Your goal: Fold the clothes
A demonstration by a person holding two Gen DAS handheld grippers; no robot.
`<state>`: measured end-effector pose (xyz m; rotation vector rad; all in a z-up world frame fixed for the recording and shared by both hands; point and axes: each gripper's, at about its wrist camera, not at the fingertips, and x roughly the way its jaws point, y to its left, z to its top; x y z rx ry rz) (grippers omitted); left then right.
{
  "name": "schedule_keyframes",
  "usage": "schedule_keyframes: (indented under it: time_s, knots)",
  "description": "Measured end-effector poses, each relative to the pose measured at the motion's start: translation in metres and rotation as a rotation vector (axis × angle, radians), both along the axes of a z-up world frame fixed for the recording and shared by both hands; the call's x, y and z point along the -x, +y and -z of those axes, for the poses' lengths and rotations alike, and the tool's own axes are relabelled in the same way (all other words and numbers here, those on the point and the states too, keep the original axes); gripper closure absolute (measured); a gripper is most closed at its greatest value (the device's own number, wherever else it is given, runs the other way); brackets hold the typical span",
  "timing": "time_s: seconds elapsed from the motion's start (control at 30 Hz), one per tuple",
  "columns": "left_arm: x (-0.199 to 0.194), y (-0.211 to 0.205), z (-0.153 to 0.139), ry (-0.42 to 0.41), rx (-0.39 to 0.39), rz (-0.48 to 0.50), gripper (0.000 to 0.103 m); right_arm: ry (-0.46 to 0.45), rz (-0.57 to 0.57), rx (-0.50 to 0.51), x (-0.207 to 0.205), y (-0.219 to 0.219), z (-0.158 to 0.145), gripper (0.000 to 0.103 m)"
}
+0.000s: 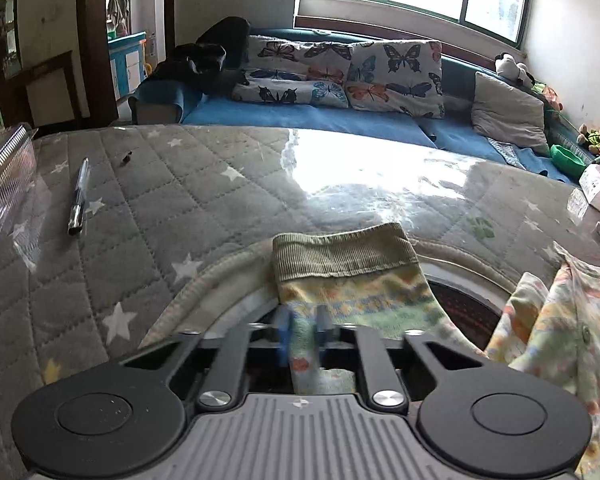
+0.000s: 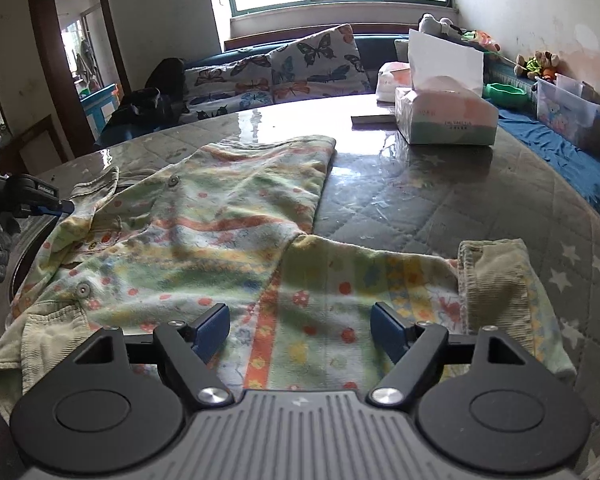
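Pinching the left sleeve (image 1: 340, 292) just behind its ribbed olive cuff, the left gripper (image 1: 302, 330) was clamped tight, presumably so that sleeve could be carried inward over the body. The right gripper (image 2: 300, 330) hovered with its blue pads spread wide over the other sleeve (image 2: 380, 280), gripping nothing. A small shirt (image 2: 204, 216) (soft, faded floral knit, snap buttons) lay flat on the quilted, plastic-covered table (image 2: 440, 192).

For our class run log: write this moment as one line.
task: fold clothes | left gripper: shut on sleeve | right gripper: open over shirt | fold: not begun
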<state>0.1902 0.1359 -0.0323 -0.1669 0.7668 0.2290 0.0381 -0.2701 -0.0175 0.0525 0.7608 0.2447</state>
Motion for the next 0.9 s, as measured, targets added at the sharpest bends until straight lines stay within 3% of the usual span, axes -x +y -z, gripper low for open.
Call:
schedule_keyframes:
  time_s: [0.3, 0.5, 0.9]
  knots:
    - [0.031, 0.011, -0.016, -0.072, -0.029, -0.065, 0.101, -0.006, -0.008, 0.028, 0.001, 0.003, 0.002, 0.019]
    - [0.086, 0.044, -0.039, -0.145, -0.062, -0.197, 0.101, -0.015, -0.043, 0.073, 0.002, 0.01, 0.004, 0.014]
    - [0.21, 0.094, -0.036, -0.122, -0.018, -0.451, 0.102, -0.008, -0.203, 0.146, 0.015, 0.026, 0.004, 0.012]
